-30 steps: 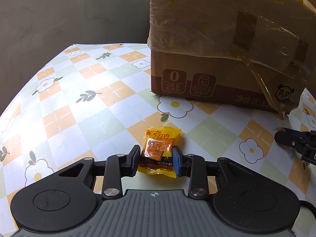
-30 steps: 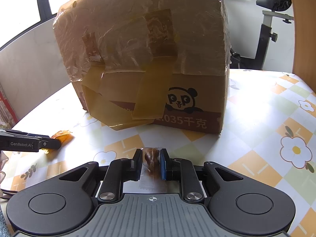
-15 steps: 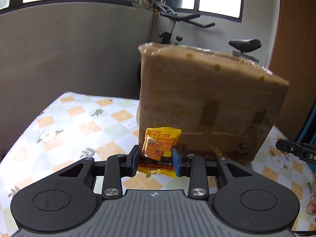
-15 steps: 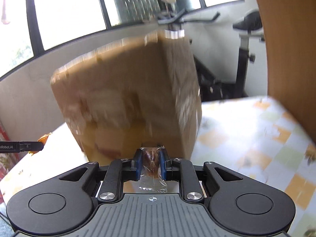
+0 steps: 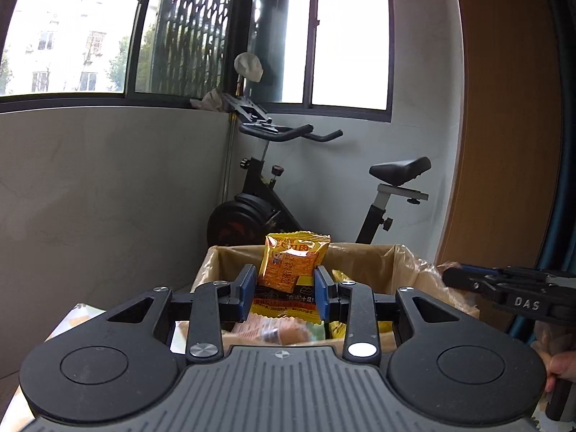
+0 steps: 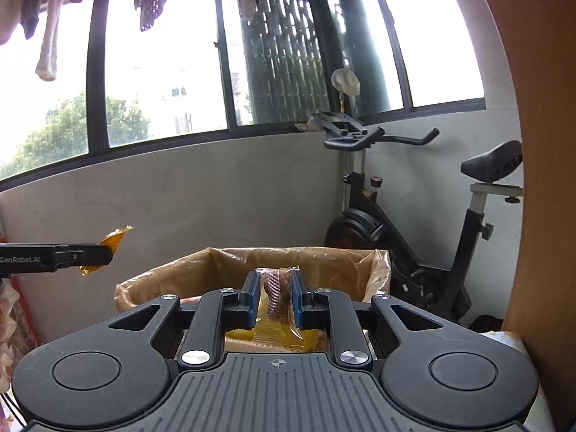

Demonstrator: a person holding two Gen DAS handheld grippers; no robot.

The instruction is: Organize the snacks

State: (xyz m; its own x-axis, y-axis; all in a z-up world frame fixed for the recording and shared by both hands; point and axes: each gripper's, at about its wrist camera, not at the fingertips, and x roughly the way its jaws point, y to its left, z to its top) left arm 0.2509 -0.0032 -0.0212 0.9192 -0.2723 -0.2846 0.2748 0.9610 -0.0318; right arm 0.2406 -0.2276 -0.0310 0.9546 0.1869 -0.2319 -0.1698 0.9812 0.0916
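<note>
Left hand-held gripper [image 5: 285,293] clamps the orange snack packet [image 5: 293,270] upright; right hand-held gripper [image 6: 275,300] pinches the clear-wrapped brown snack [image 6: 277,297]. Both hang over the open cardboard box [image 6: 230,264], directly below; right sits nearer centre.

Orange-yellow snack packet [image 5: 293,270], brown cardboard box [image 5: 363,257], blue-padded black tongs [image 5: 285,295].
</note>
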